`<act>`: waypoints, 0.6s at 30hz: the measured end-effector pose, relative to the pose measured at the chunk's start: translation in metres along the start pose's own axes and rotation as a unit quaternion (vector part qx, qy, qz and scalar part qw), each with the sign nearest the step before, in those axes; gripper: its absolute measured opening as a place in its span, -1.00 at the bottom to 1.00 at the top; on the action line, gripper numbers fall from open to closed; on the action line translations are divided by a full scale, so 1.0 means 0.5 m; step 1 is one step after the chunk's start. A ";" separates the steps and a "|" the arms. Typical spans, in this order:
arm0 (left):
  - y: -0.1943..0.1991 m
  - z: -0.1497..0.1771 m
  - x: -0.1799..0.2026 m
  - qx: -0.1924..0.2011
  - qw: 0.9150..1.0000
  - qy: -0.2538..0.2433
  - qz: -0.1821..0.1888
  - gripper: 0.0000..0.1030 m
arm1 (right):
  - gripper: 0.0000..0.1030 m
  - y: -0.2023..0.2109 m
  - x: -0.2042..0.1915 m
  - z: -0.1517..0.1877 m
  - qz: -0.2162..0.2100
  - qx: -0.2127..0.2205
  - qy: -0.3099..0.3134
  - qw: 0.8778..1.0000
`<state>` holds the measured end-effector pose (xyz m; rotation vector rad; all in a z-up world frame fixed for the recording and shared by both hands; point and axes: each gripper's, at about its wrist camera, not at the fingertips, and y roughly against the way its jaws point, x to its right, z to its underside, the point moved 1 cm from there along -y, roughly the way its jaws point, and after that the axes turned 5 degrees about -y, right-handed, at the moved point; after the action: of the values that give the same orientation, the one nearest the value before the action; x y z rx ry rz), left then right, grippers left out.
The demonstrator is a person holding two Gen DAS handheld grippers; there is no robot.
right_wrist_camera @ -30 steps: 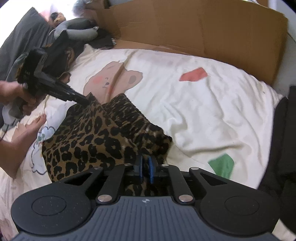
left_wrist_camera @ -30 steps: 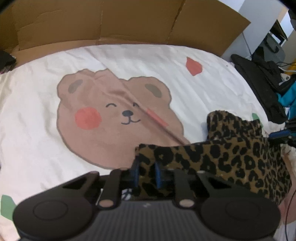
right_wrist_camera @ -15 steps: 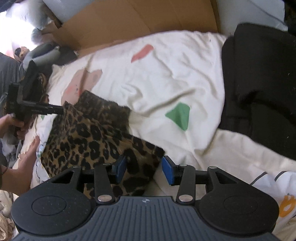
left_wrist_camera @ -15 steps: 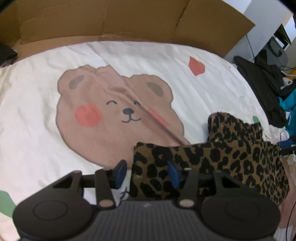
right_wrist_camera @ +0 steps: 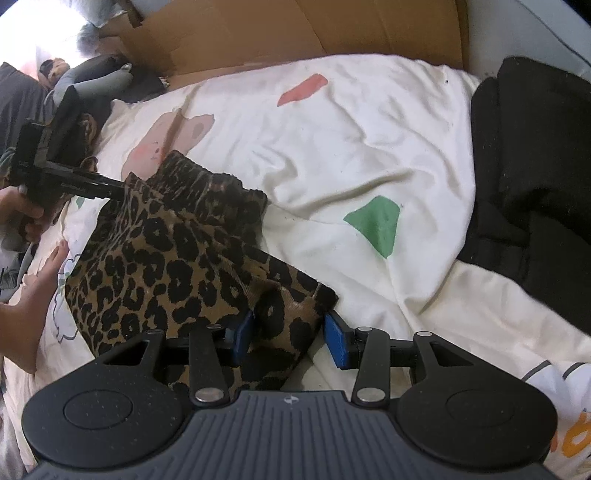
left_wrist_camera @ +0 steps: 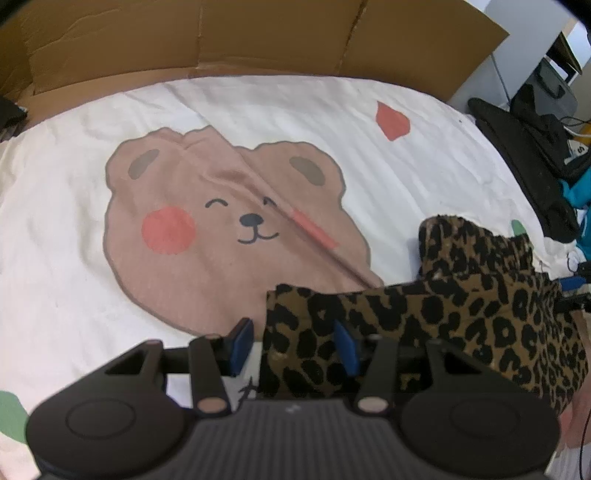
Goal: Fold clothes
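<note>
You have just let go: both claws, shut on the folded leopard-print fabric garment (left_wrist_camera: pixel 424 325) a moment ago, now gape; left claw (left_wrist_camera: pixel 293 345) half-wide, right claw (right_wrist_camera: pixel 288 338) closing again around its corner at lower centre, so this fold looks laid.

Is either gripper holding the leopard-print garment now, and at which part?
Nothing is held. The left gripper is open over a corner of the leopard-print garment; the right gripper is closing around another corner, not yet pressing.

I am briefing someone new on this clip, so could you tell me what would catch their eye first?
The leopard-print garment lies folded on the bedsheet, a corner between each gripper's blue pads. The left gripper stands open; the right gripper is closing on its corner. A big smiling bear print fills the sheet beyond, with cardboard behind.
</note>
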<state>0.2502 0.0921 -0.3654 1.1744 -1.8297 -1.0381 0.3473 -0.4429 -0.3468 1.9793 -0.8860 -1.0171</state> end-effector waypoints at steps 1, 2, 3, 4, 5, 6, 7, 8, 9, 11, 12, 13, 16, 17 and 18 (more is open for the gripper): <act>0.000 0.000 0.000 0.000 1.000 0.000 0.000 0.01 | -0.33 0.003 -0.003 0.000 0.002 0.004 0.007 1.000; 0.000 0.001 0.001 0.000 1.000 0.000 -0.001 0.01 | -0.48 0.006 -0.004 0.000 0.000 0.008 0.011 1.000; 0.000 0.001 0.002 0.001 1.000 -0.001 -0.002 0.01 | -0.66 0.010 -0.005 -0.001 -0.003 0.012 0.014 1.000; -0.001 0.001 0.002 0.000 1.000 -0.002 -0.002 0.01 | -0.72 0.013 -0.006 -0.001 -0.006 0.016 0.017 1.000; -0.001 0.000 0.002 0.000 1.000 -0.002 -0.002 0.01 | -0.81 0.017 -0.005 -0.003 -0.010 0.021 0.015 1.000; -0.002 -0.001 0.002 0.000 1.000 -0.003 -0.002 0.01 | -0.93 0.020 -0.004 -0.005 -0.014 0.026 0.012 0.999; -0.003 -0.002 0.002 0.000 1.000 -0.004 -0.002 0.01 | -0.93 0.024 -0.002 -0.007 -0.018 0.030 0.009 0.999; -0.003 -0.002 0.001 0.000 1.000 -0.003 -0.002 0.01 | -0.93 0.029 -0.001 -0.008 -0.023 0.034 0.007 0.999; -0.003 -0.002 0.001 0.000 1.000 -0.003 -0.001 0.01 | -0.94 0.033 -0.001 -0.009 -0.027 0.037 0.006 0.999; -0.003 0.000 0.001 0.001 1.000 -0.003 -0.001 0.01 | -0.94 0.040 -0.002 -0.010 -0.032 0.043 0.004 0.999; -0.003 0.000 0.001 0.001 1.000 -0.003 -0.001 0.01 | -0.95 0.043 0.000 -0.011 -0.033 0.047 0.001 0.998; -0.003 0.000 0.000 0.001 1.000 -0.003 0.000 0.01 | -0.95 0.046 0.001 -0.013 -0.034 0.052 -0.001 0.998; -0.004 0.000 -0.001 0.001 1.000 -0.002 0.001 0.01 | -0.95 0.056 0.005 -0.016 -0.037 0.064 -0.010 0.997; -0.004 0.000 -0.001 0.001 1.000 -0.002 0.001 0.01 | -0.95 0.055 0.006 -0.016 -0.035 0.065 -0.010 0.997; -0.004 0.000 -0.001 0.001 1.000 -0.003 0.001 0.01 | -0.96 0.053 0.008 -0.015 -0.032 0.064 -0.009 0.997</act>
<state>0.2510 0.0919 -0.3673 1.1722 -1.8365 -1.0388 0.3491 -0.4571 -0.3227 2.1210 -0.9232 -1.0397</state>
